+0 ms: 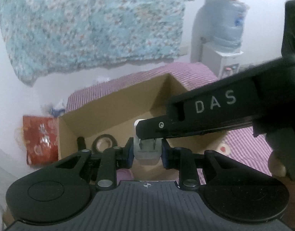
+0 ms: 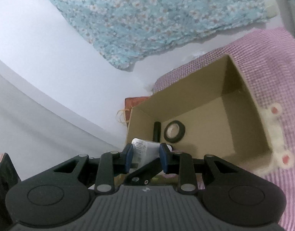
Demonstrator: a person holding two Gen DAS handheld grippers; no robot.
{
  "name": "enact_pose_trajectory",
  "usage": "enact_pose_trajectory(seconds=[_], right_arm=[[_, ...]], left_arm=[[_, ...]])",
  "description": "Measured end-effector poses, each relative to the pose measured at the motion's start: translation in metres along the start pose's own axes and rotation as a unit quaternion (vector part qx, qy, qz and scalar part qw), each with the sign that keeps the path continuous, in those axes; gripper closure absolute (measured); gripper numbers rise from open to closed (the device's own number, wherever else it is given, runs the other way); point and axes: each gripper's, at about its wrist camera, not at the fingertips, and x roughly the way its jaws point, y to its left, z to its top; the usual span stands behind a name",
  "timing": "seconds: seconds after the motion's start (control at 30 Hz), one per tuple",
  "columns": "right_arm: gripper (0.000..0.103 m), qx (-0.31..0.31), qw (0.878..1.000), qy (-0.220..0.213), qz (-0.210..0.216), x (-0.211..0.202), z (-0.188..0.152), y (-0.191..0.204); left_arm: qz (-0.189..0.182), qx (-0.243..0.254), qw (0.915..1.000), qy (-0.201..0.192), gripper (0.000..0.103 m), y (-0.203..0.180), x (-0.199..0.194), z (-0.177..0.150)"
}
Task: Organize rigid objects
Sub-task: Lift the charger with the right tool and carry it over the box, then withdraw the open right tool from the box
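A white plug adapter (image 1: pixel 146 150) with two metal prongs sits between the blue pads of my left gripper (image 1: pixel 147 152), held over the near edge of an open cardboard box (image 1: pixel 116 105). My right gripper reaches across from the right and its finger (image 1: pixel 153 128) lies over the adapter's top. In the right wrist view the same adapter (image 2: pixel 145 151) sits between the pads of my right gripper (image 2: pixel 146 155), which are shut on it. Inside the box (image 2: pixel 249 104) lie a roll of black tape (image 2: pixel 174 130) and a black cylinder (image 2: pixel 157 132).
The box stands on a pink striped cloth (image 2: pixel 272 61). A red patterned bag (image 1: pixel 40 138) stands left of the box. A floral blue fabric (image 1: pixel 93 25) hangs on the white wall behind. A water dispenser (image 1: pixel 222 38) stands at the back right.
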Motion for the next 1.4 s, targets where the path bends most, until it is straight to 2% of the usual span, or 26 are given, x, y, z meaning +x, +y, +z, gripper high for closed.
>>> enact_pose_trajectory(seconds=[0.1,0.3,0.33,0.37,0.47,0.67,1.07,1.13,1.2,1.27,1.33,1.4], right_arm=[[0.071,0.011,0.999,0.035,-0.003,0.033,0.024,-0.007],[0.071,0.03,0.995,0.098,-0.018,0.097,0.051,-0.03],[0.071,0.032,0.993,0.107,-0.02,0.107,0.054,-0.033],[0.071,0.035,0.992,0.116,-0.022,0.117,0.055,-0.037],[0.07,0.044,0.989,0.141,-0.03,0.139,0.055,-0.047],[0.07,0.039,0.984,0.168,-0.05,0.166,0.053,-0.057],[0.069,0.037,0.982,0.174,-0.066,0.178,0.049,-0.062],[0.069,0.039,0.983,0.168,-0.061,0.172,0.051,-0.062],[0.069,0.039,0.986,0.153,-0.055,0.165,0.054,-0.058],[0.069,0.037,0.99,0.128,-0.044,0.145,0.057,-0.053],[0.069,0.038,0.994,0.099,-0.026,0.12,0.059,-0.049],[0.068,0.042,0.997,0.07,-0.004,0.093,0.058,-0.046]], left_arm=[[-0.002,-0.026,0.999,0.037,0.076,0.015,0.026,0.01],[0.014,-0.044,0.9938,0.101,0.076,0.034,0.083,0.021],[0.016,-0.05,0.9924,0.112,0.076,0.037,0.09,0.022],[0.017,-0.065,0.9882,0.138,0.076,0.039,0.096,0.021],[0.017,-0.082,0.9824,0.167,0.076,0.047,0.115,0.02],[0.016,-0.096,0.9746,0.202,0.076,0.053,0.135,0.011],[0.01,-0.106,0.9746,0.197,0.074,0.055,0.139,0.012],[0.006,-0.112,0.9748,0.193,0.068,0.057,0.133,0.013],[0.004,-0.115,0.9765,0.182,0.055,0.059,0.122,0.016],[0.004,-0.115,0.9794,0.166,0.046,0.06,0.108,0.02],[-0.008,-0.124,0.9804,0.153,0.043,0.063,0.091,0.024],[-0.016,-0.132,0.9815,0.138,0.036,0.066,0.072,0.027]])
